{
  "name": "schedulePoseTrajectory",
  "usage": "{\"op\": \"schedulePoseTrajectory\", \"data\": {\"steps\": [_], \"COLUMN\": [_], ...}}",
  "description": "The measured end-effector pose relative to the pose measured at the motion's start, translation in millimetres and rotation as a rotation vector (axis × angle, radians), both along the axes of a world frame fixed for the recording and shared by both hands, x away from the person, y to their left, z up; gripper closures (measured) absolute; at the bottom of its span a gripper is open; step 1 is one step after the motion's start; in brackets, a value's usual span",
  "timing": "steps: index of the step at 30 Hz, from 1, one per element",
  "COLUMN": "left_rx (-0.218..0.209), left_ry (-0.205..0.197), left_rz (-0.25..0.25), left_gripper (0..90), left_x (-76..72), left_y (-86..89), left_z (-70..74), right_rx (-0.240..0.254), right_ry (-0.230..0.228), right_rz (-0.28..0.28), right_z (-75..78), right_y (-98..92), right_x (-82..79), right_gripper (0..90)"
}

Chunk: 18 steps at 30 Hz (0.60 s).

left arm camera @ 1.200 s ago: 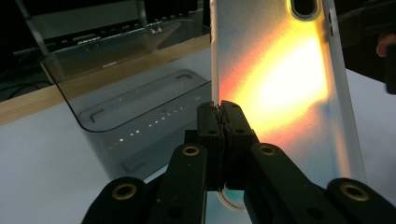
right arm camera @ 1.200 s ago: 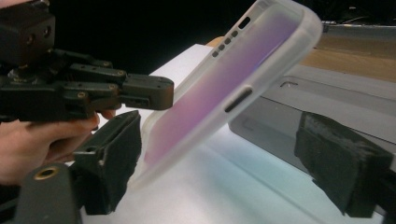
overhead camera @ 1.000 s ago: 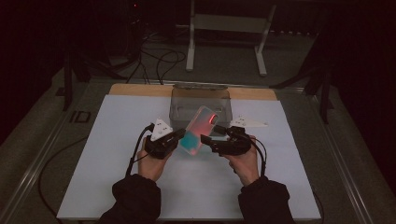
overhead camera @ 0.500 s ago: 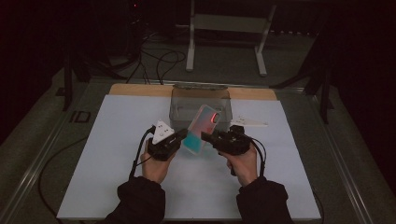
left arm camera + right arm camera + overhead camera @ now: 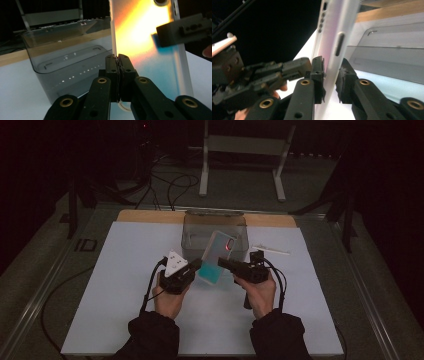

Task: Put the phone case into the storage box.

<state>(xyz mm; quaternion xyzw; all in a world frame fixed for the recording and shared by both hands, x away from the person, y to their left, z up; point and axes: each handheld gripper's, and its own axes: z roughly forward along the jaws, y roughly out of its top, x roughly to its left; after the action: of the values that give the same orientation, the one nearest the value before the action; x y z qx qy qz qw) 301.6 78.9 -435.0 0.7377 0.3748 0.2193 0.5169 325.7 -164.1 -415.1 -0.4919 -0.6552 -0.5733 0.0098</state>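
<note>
Glossy iridescent phone case (image 5: 216,259), smoky clear-plastic bin (image 5: 197,232)

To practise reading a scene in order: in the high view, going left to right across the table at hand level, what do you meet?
Left tongs → phone, held up between both → right tongs → thin white strip lying on the table.

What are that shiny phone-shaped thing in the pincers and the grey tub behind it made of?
The phone case looks like thin plastic with a glossy, iridescent finish: in the left gripper view it flashes yellow to teal, and its edge looks frosted white. The tub seems smoky, see-through plastic, since its floor shows through the wall. Both are guesses from looks.
</note>
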Motion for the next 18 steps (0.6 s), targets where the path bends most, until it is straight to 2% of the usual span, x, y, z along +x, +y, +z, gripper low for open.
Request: {"op": "schedulePoseTrajectory", "data": {"steps": [1,5,12,18], "left_rx": [0.002,0.001,-0.001,-0.013], "left_ry": [0.004,0.013,0.025,0.041], "left_rz": [0.003,-0.001,-0.006,-0.009], "left_gripper": [88.4,88.3,88.1,88.2], "left_x": [-0.6,-1.5,-1.1,-0.1], "left_y": [-0.7,-1.9,-3.8,-3.6], "left_z": [-0.4,-1.4,-2.0,-2.9], "right_rx": [0.004,-0.031,-0.047,-0.045], "right_ry": [-0.001,0.001,0.003,-0.015], "right_rz": [0.001,-0.008,-0.02,0.003], "right_z": [0.3,-0.5,-0.2,-0.3], "right_y": [-0.4,-1.1,-2.4,-3.2], "right_x": [0.0,-0.1,0.1,0.2], "right_gripper": [80.9,81.4,81.4,81.2]}}
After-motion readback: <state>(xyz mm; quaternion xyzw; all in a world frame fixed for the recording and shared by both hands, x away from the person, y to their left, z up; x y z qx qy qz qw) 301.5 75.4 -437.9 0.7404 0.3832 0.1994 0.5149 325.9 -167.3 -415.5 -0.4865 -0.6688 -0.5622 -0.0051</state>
